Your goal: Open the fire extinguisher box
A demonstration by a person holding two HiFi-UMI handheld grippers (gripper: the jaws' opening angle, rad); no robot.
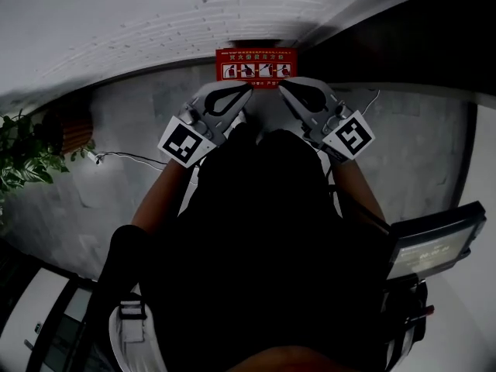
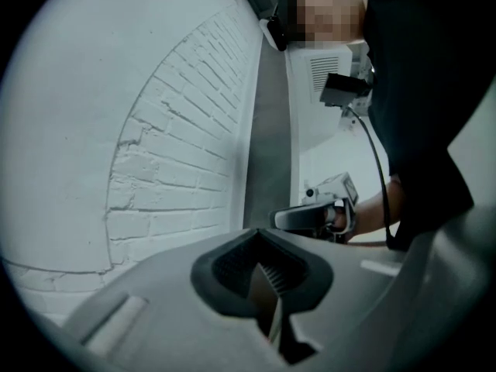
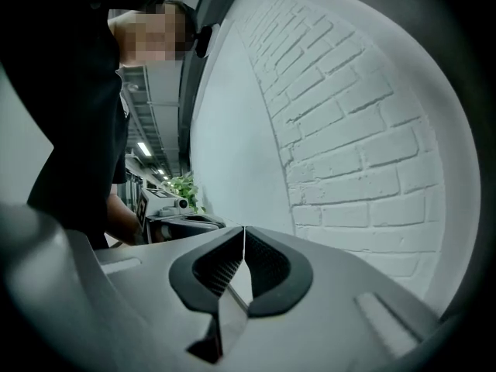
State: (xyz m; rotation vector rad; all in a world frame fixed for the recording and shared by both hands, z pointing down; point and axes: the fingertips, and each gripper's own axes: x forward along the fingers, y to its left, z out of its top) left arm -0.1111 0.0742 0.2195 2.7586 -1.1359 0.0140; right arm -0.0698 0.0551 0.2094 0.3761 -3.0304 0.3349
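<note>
Just ahead of both jaw tips, the red fire extinguisher box (image 1: 256, 64) stands against the white brick wall (image 1: 155, 14). The left gripper (image 1: 246, 91) and right gripper (image 1: 282, 87) point toward it side by side. Each gripper's jaws are pressed together, with nothing between them.

dim head view, lower centre in deep shadow; both gripper views brighter, white brick wall (image 3: 349, 130) evenly lit, strong fisheye bending and dark vignette at edges.
</note>
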